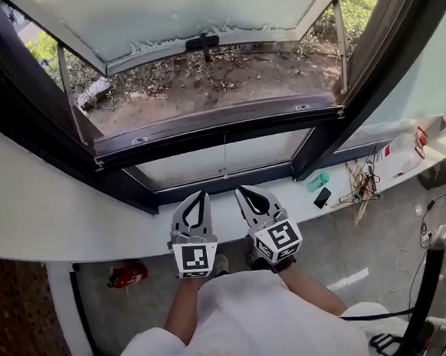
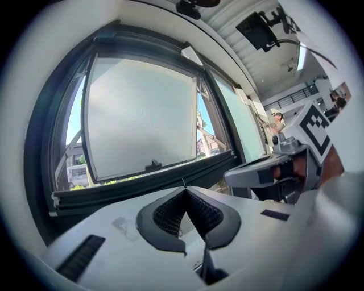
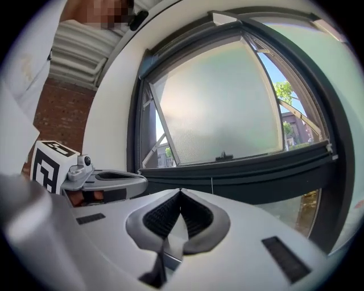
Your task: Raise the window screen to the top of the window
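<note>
Grey-jawed left gripper (image 1: 202, 194) and right gripper (image 1: 240, 188) shut, holding nothing, side by side over the white sill (image 1: 96, 229). Beyond, dark screen bar (image 1: 219, 122) low across the window (image 1: 324, 138), untouched. Advise gripping both sides evenly, lifting level.

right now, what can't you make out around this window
Window screen: every view, mesh too fine to tell from glass or air.
Thin cord: left gripper view, lower end behind the shut left gripper.
Green thing and black thing on the sill: head view, too small to name.
Red thing on the floor: head view, partly under the sill.
</note>
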### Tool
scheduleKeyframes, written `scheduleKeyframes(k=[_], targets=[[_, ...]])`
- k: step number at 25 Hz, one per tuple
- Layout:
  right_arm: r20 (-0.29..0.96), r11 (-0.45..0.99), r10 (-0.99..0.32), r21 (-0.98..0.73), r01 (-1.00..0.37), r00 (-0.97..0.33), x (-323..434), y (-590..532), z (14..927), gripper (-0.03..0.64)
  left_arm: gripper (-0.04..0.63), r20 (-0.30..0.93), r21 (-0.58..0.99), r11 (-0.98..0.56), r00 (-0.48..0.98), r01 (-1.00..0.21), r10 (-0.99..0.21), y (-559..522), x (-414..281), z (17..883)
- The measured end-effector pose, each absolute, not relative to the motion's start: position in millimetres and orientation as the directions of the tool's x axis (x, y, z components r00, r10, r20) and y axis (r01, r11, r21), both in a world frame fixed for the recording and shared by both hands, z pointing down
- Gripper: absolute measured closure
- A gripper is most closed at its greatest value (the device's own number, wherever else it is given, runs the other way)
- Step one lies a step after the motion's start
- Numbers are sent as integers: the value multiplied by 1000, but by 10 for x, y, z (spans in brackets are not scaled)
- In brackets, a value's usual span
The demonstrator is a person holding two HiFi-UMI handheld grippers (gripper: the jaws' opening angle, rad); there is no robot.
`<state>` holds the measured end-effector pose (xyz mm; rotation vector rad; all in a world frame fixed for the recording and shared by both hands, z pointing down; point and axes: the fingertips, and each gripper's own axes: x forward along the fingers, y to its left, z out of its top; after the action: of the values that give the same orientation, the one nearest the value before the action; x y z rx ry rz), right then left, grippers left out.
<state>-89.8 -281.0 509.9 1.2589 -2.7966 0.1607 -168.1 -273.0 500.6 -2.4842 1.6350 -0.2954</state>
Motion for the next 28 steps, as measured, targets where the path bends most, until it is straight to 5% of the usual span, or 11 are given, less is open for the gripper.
scheduleKeyframes(k=[18, 28], targets=[[101, 662, -738, -85, -745, -667, -699, -3377, 5127, 615, 590, 324, -700, -430, 283, -570, -903, -3878, -1692, 5114], [142, 619, -769, -84, -781, -624, -515, -3554, 5305, 615, 491, 425, -836, -474, 219, -277, -878, -4144, -1680, 5273]])
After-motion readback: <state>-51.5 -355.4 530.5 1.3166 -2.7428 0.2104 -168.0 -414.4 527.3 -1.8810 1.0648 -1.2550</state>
